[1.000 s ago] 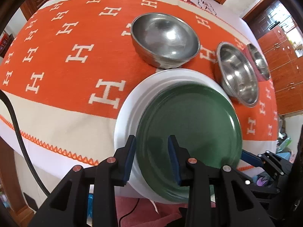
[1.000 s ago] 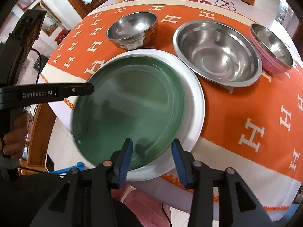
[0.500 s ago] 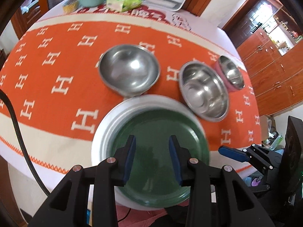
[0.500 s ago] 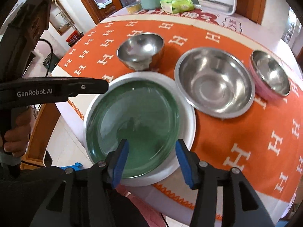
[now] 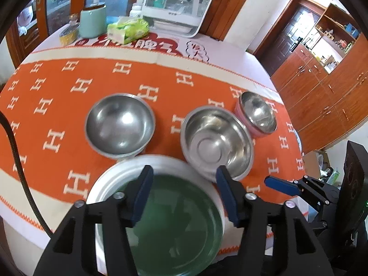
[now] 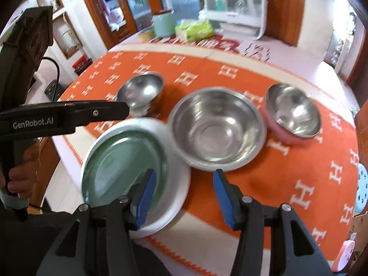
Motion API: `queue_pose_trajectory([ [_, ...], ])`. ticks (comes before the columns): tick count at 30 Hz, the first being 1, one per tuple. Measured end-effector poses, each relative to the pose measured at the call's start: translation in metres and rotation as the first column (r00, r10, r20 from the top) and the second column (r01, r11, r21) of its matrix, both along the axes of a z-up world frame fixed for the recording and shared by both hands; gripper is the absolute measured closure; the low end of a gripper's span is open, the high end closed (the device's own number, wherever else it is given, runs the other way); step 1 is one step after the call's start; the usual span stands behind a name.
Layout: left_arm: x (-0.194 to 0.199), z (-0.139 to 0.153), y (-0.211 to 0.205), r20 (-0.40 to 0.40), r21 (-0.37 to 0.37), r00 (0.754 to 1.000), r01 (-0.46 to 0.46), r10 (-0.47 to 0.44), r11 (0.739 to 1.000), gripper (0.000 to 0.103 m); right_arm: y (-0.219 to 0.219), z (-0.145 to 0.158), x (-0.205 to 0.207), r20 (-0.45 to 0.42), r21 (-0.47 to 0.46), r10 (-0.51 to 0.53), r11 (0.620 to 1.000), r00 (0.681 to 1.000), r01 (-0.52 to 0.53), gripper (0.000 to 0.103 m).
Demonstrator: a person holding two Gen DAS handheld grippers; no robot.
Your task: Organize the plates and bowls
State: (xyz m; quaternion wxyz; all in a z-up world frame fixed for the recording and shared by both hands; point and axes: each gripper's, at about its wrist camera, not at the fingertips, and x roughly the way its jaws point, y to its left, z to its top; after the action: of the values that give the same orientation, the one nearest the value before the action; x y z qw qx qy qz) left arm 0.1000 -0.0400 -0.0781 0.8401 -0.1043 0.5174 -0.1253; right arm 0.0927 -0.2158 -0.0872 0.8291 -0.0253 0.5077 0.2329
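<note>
Grippers pulling back and up from the near table edge, both now spread wider than a second ago: left gripper (image 5: 184, 193) and right gripper (image 6: 184, 193) released, grasping nothing. Green plate (image 6: 124, 161) lying on white plate (image 6: 177, 181), steel bowls (image 6: 218, 126) just beyond, farther off than before.

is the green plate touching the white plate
Touching: the right wrist view shows the green plate lying flat inside the white plate, no gap.
</note>
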Motion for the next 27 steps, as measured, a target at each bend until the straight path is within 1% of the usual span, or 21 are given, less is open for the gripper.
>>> queue_pose_trajectory([
  [3, 0.010, 0.000, -0.008, 0.016, 0.008, 1.000, 0.000, 0.000, 1.000, 0.040, -0.010, 0.000, 0.007, 0.029, -0.004, -0.025, 1.000, 0.999, 0.025, 0.051],
  [6, 0.019, -0.003, -0.015, 0.009, 0.015, 1.000, 0.005, -0.005, 1.000, 0.037, -0.021, -0.005, 0.015, 0.051, -0.009, -0.053, 0.999, 0.997, 0.053, 0.051],
  [8, 0.025, -0.008, -0.021, -0.002, 0.024, 1.000, 0.011, -0.010, 1.000, 0.037, -0.025, -0.010, 0.019, 0.059, -0.018, -0.069, 0.997, 0.996, 0.070, 0.051],
  [18, 0.056, -0.038, -0.044, -0.079, 0.048, 0.996, 0.050, -0.046, 0.998, 0.037, -0.037, -0.047, 0.047, 0.001, -0.032, -0.099, 0.995, 0.995, 0.099, 0.051],
  [24, 0.073, -0.061, -0.050, -0.162, 0.071, 0.986, 0.037, -0.026, 0.997, 0.037, -0.042, -0.061, 0.055, -0.025, -0.016, -0.111, 0.994, 0.994, 0.111, 0.051],
  [27, 0.078, -0.069, -0.049, -0.194, 0.070, 0.981, 0.029, -0.014, 0.997, 0.037, -0.043, -0.068, 0.059, -0.032, -0.016, -0.115, 0.993, 0.993, 0.115, 0.051],
])
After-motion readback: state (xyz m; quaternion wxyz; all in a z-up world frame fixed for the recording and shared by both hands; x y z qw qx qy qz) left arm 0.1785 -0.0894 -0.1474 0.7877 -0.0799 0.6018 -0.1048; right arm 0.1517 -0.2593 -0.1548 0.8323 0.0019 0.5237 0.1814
